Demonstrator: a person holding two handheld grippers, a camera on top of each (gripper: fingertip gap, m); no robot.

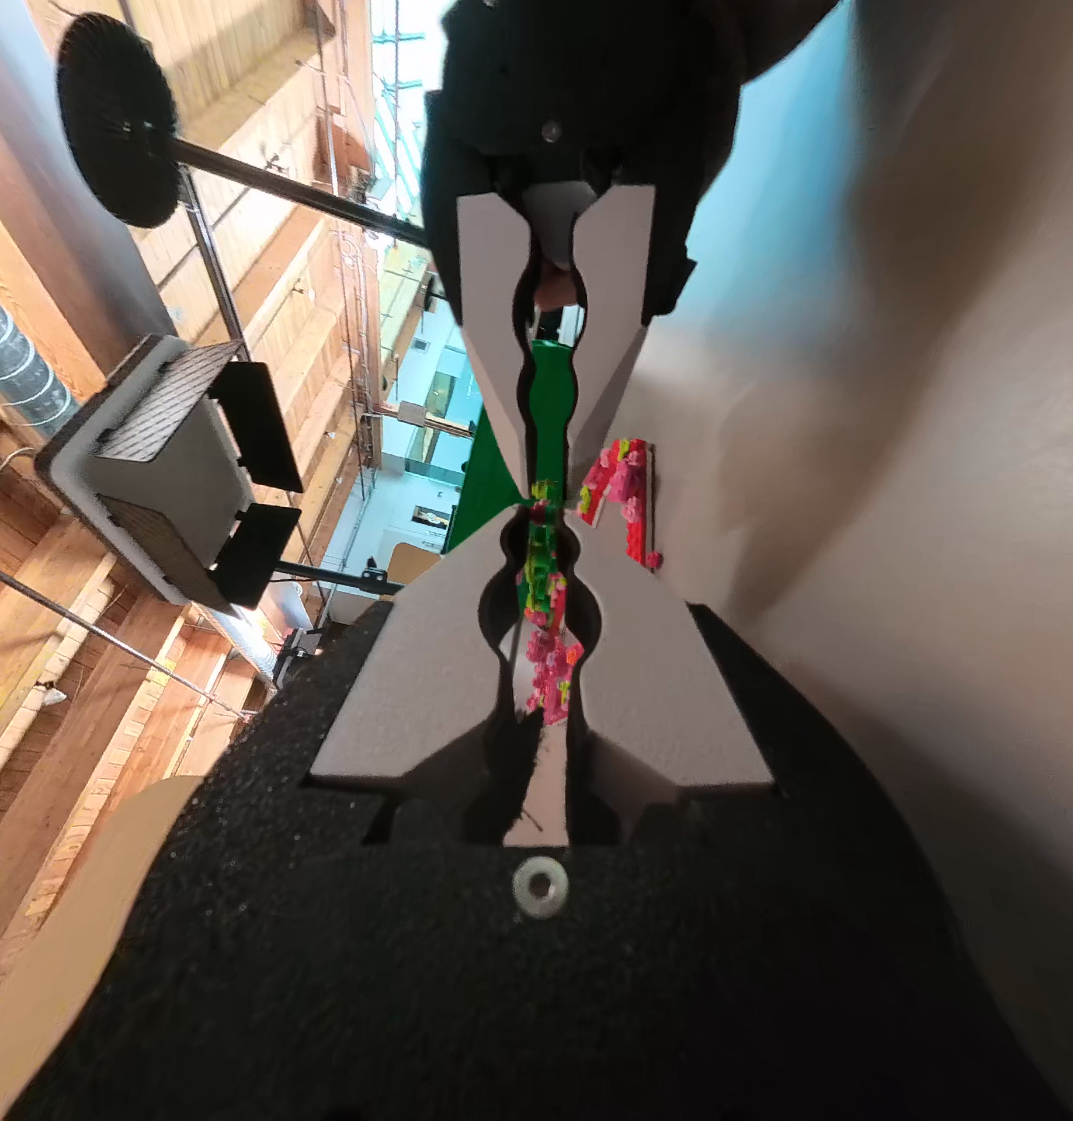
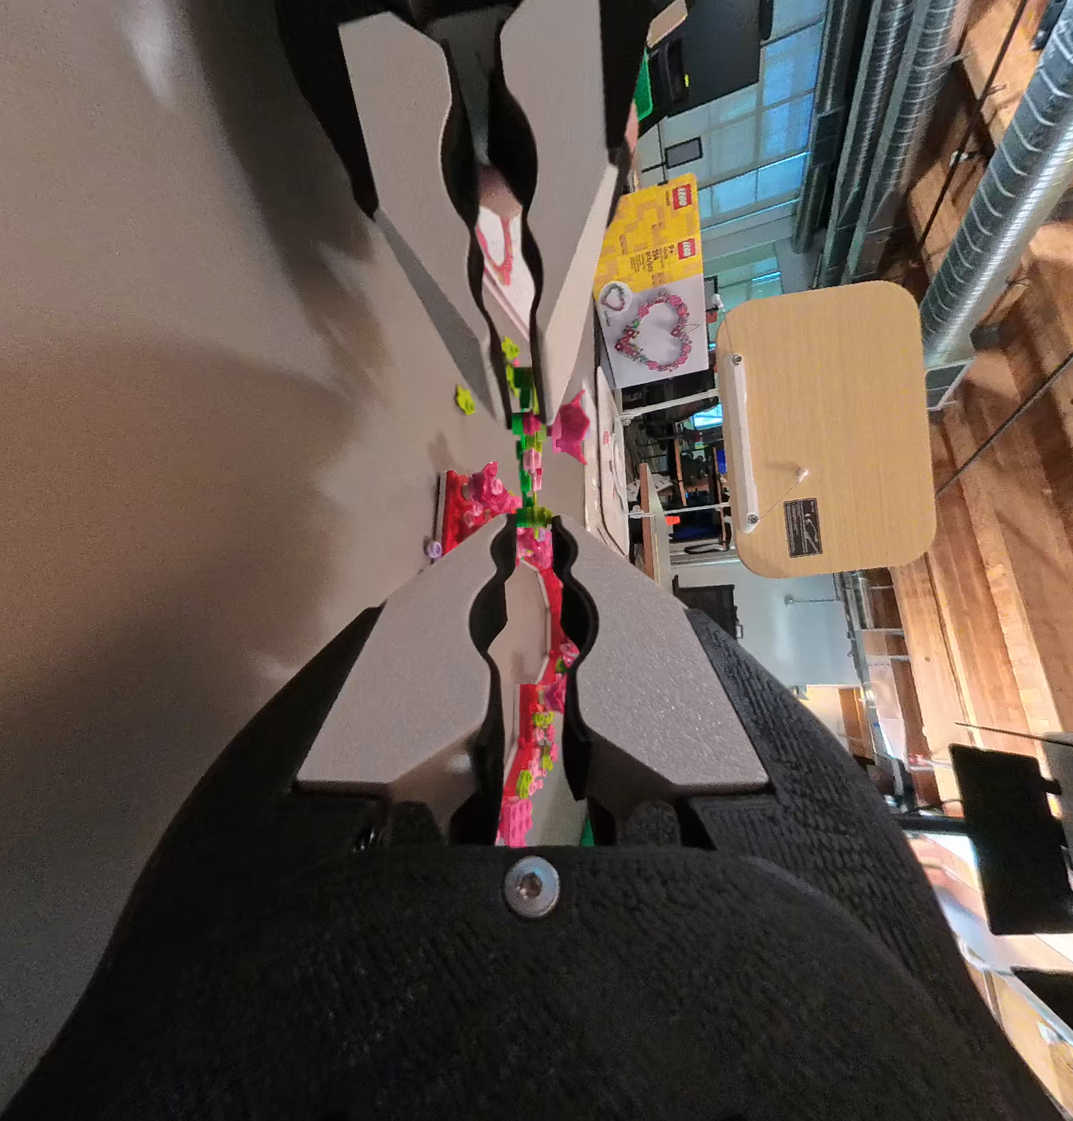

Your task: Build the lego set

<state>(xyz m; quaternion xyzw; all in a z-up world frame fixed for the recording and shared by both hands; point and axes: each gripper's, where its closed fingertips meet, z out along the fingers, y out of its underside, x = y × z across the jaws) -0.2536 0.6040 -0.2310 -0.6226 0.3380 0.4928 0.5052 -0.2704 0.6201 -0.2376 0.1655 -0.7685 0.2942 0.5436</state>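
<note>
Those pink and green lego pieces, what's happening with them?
A person holds two tools tip to tip, both pinching a strip of green and pink lego pieces between them: the left tool from one end, the right tool from the other. A red piece with pink flowers lies on the table nearby.

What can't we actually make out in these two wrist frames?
- Left wrist view: the lego piece between the left gripper and the right gripper is mostly hidden by their fingers; its shape is unclear.
- Right wrist view: the red heart build shows only through the finger gap.
- Right wrist view: the small lime piece on the table is too small to identify.
- Grip contact: unclear in both views.
</note>
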